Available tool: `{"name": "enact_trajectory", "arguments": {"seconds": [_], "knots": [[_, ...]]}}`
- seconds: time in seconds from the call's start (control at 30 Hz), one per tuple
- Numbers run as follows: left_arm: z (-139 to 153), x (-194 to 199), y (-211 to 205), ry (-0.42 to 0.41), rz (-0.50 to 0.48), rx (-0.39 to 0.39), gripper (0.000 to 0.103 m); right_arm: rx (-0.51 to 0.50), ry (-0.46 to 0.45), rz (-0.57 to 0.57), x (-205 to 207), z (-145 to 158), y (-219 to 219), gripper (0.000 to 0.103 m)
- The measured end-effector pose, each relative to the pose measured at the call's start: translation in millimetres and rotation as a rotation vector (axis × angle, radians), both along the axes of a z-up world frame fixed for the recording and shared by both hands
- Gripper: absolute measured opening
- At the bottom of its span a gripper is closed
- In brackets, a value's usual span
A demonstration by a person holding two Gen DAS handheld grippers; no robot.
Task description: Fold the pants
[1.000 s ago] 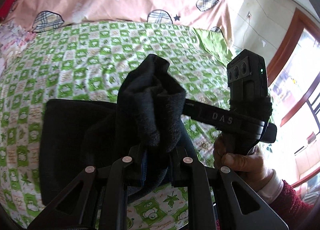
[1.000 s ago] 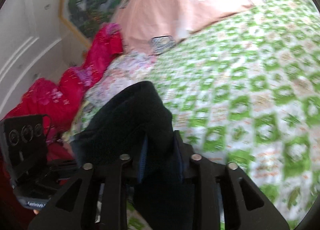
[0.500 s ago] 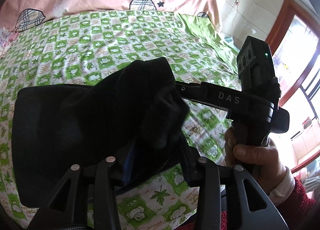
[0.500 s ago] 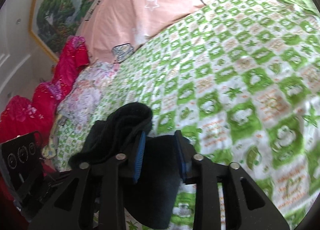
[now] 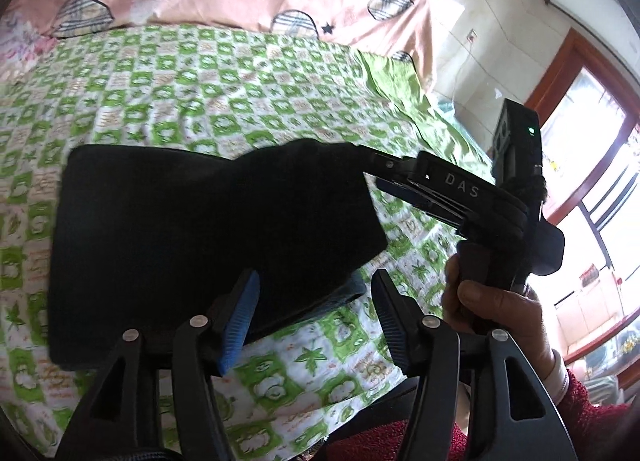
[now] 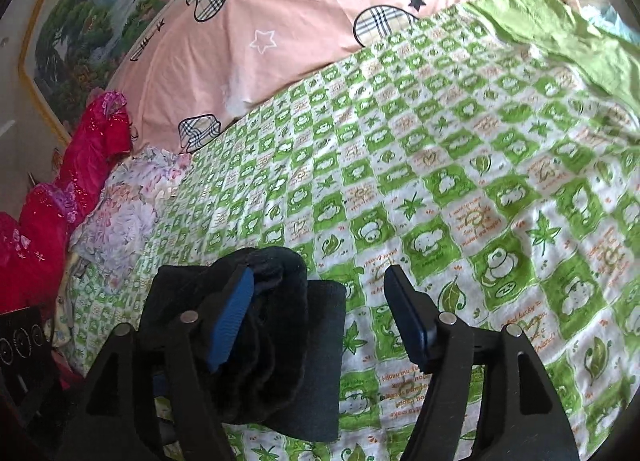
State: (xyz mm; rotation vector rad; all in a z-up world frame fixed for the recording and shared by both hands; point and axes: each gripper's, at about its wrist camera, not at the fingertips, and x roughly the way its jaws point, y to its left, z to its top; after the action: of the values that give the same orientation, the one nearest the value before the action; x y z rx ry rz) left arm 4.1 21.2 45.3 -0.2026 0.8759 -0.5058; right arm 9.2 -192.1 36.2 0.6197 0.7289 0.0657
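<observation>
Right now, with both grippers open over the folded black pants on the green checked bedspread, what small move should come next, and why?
Probably draw both grippers back. The left gripper and right gripper are both open, and the black fleece pants lie folded on the green checked bedspread. One right fingertip seems to touch a raised bunch of cloth, so withdrawing gently should avoid dragging the fold open.

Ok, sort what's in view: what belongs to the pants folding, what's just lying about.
Job:
black pants, folded on the checked sheet
left gripper, open
right gripper, open

Lying about:
pink quilt
red bedding
floral cloth
</observation>
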Motion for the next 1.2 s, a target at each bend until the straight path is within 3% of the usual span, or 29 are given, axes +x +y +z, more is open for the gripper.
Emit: {"name": "enact_trajectory", "arguments": {"seconds": [0.27,0.5,0.9,1.2], "knots": [[8.8,0.3,43.0,-0.005,0.109,-0.045,0.066,-0.057,-0.031,-0.046,-2.9,17.5,8.6,0.069],[4.1,8.0,77.8,0.023,0.211,-0.072,0.067,-0.076,-0.094,-0.081,-9.4,36.0,7.2,0.081],[-6.3,18.0,120.5,0.048,0.341,-0.082,0.072,-0.084,-0.037,0.059,6.7,12.7,48.3,0.081],[-19.6,29.0,132.5,0.089,0.378,-0.09,0.077,-0.038,0.03,0.076,9.3,-11.4,48.3,0.081]]}}
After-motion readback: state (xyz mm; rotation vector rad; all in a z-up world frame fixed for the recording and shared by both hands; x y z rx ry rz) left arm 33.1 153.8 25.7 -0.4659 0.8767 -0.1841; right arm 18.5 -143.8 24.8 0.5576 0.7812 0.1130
